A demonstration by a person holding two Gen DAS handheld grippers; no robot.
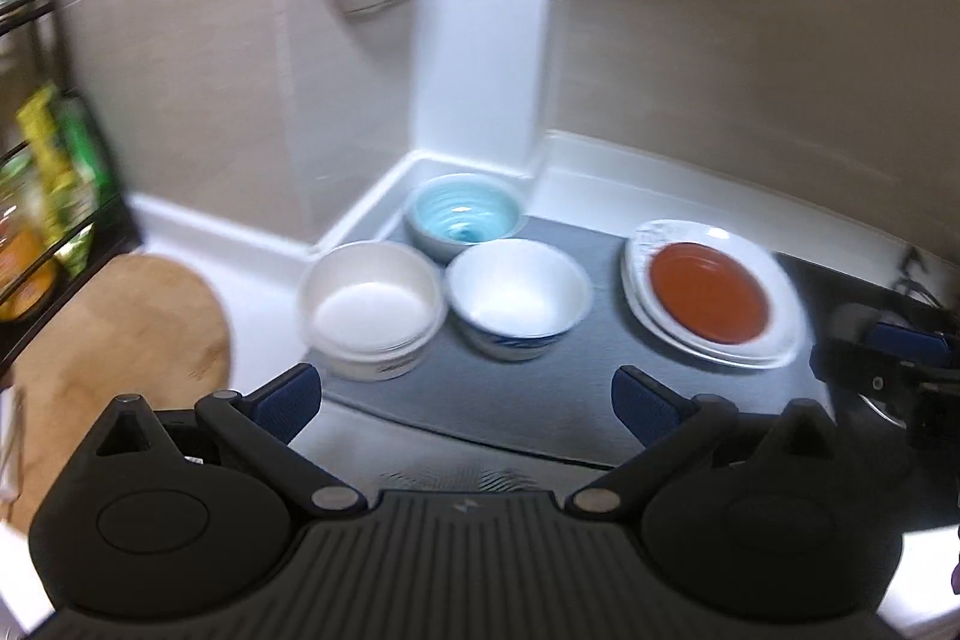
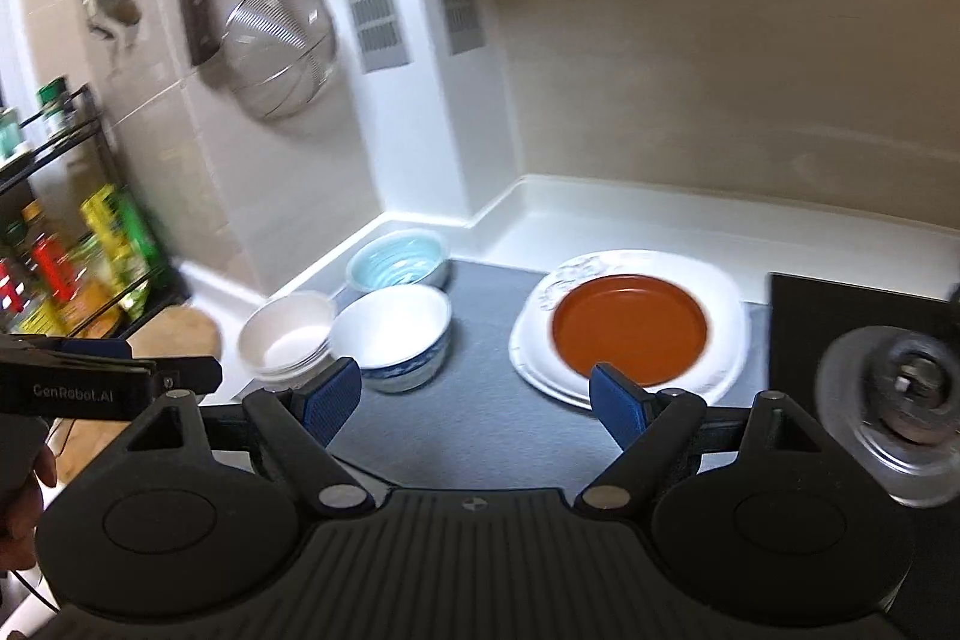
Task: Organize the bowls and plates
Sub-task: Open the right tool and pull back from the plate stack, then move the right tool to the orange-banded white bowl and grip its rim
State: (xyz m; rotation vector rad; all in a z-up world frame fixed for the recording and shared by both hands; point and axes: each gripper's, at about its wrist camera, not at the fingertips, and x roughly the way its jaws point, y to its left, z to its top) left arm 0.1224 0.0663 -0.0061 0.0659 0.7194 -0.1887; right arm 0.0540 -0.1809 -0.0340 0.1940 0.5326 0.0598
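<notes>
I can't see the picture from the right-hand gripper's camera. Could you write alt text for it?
An open, empty two-finger right gripper hovers over a grey counter mat holding a round red-brown plate stacked on white plates, beside a light blue bowl, a white bowl with blue pattern and plain white stacked bowls. A metal mesh strainer hangs on the wall.

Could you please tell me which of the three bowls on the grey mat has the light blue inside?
It is the blue-glazed bowl at the back, nearest the wall corner. The plain white bowl and the white bowl with blue outside pattern in front of it are both white inside.
</notes>
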